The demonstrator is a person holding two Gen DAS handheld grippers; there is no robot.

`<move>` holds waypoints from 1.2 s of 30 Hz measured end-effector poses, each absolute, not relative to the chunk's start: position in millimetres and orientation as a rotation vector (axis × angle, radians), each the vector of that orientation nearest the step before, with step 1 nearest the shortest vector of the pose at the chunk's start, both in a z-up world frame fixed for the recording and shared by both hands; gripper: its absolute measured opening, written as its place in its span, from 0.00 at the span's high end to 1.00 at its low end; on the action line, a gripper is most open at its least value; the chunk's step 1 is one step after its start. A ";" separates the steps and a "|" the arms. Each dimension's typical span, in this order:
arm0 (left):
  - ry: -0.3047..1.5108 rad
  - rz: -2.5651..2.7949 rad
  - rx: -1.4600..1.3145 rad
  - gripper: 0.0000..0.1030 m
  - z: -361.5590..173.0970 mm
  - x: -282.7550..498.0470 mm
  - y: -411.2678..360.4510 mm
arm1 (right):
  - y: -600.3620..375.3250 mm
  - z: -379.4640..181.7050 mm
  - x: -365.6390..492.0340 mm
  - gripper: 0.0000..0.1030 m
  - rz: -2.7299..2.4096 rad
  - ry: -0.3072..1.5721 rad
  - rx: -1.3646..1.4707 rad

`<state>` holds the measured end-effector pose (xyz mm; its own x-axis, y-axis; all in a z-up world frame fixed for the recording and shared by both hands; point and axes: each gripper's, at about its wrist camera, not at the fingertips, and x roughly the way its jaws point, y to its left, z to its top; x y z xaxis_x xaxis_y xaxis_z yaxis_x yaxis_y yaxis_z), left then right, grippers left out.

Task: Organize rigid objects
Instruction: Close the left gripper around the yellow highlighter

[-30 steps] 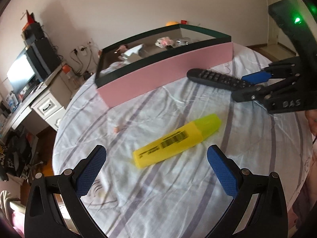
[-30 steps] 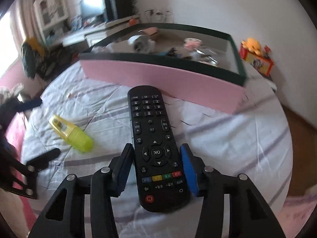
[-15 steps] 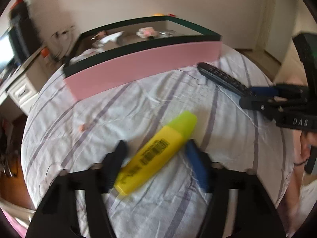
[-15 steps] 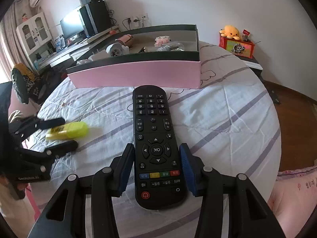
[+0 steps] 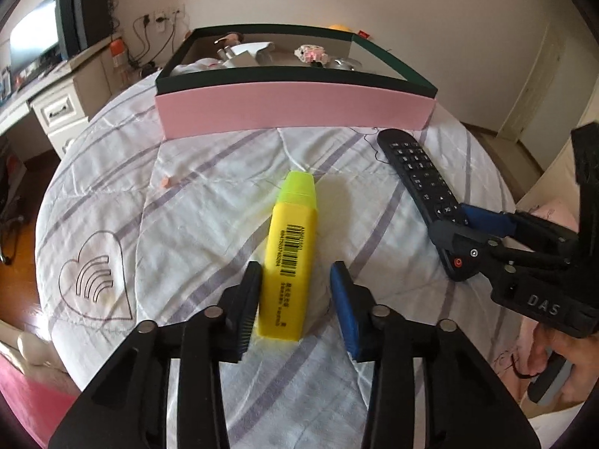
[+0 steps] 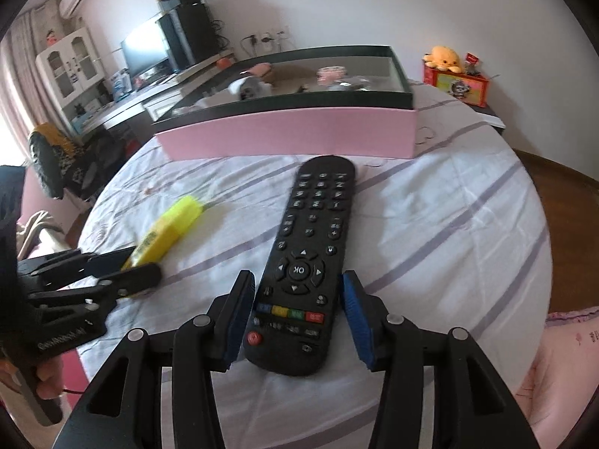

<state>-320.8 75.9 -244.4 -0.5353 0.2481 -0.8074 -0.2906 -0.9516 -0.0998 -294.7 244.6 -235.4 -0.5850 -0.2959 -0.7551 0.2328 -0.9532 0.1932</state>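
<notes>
Both grippers straddle their objects on the striped sheet, jaws not quite clamped.

Left gripper (image 5: 295, 292) sits over the near half of the yellow highlighter (image 5: 291, 262), narrowly open: the left finger touches or nearly touches its side, with a gap showing on the right. The highlighter lies flat, cap pointing far toward the pink box (image 5: 295, 110). Over on the right, the right gripper (image 6: 297, 307) brackets the near end of the black remote (image 6: 305, 262), jaws narrowly open with slim gaps either side; the remote lies flat, its far end just short of the box.
</notes>
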 end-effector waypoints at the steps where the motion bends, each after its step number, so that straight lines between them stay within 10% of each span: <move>1: 0.078 2.512 -1.298 0.61 -244.2 -322.8 77.3 | 243.7 -235.9 -295.4 0.51 -2.564 -0.107 1.239; 15: 0.181 2.523 -1.206 0.45 -249.1 -333.0 86.3 | 227.4 -242.6 -320.3 0.46 -2.690 0.003 1.264; 23: 0.199 2.592 -1.168 0.74 -248.9 -332.5 83.5 | 224.0 -244.6 -320.4 0.48 -2.717 0.084 1.255; 36: 0.210 2.655 -1.144 0.74 -237.9 -323.2 75.8 | 233.4 -238.4 -309.2 0.57 -2.684 -0.062 1.194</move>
